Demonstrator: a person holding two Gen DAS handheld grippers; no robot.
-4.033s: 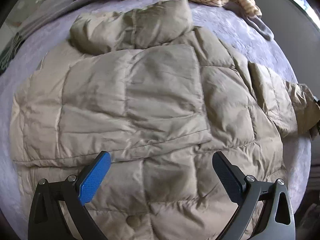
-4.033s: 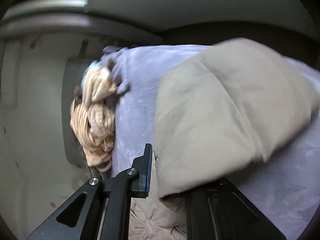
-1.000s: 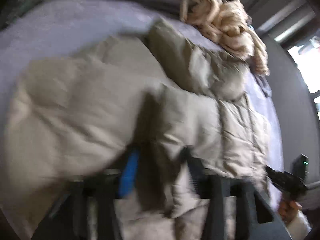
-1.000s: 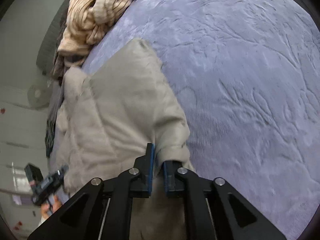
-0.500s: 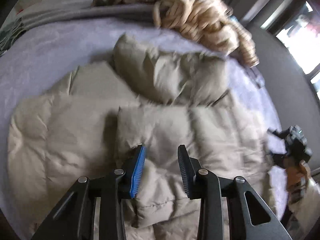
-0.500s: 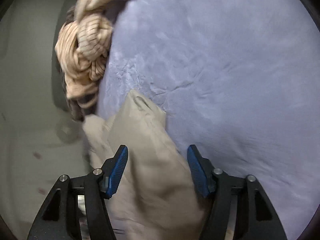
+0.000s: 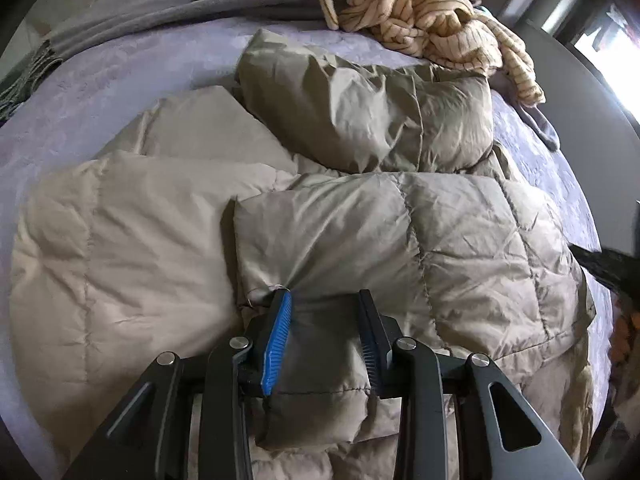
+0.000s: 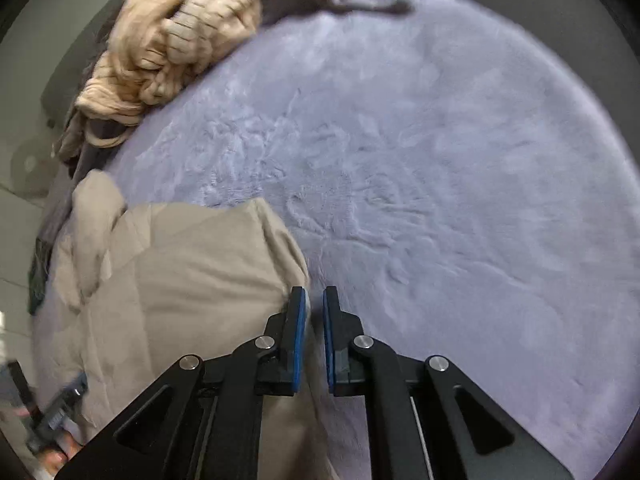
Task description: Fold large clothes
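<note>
A beige puffer jacket (image 7: 160,240) lies spread on a purple bedspread (image 7: 120,80). Its hood (image 7: 360,120) is bunched at the far end, and one sleeve (image 7: 420,232) is folded across the body. My left gripper (image 7: 323,300) is shut on the cuff end of that sleeve, with puffy fabric pinched between its pads. In the right wrist view the jacket's edge (image 8: 192,280) lies just left of my right gripper (image 8: 314,296). Its jaws are closing to a narrow gap with nothing between them, over bare bedspread (image 8: 440,160).
A crumpled yellow striped knit garment (image 7: 420,12) (image 8: 180,40) is heaped at the far edge of the bed, beside grey cloth (image 7: 180,4). The bedspread stretches wide to the right of the jacket. The other gripper and a hand show at the lower left (image 8: 52,412).
The right gripper let go of the jacket's edge, opened, slid right off the jacket and narrowed again. The left gripper laid the sleeve across the jacket and stays on its cuff.
</note>
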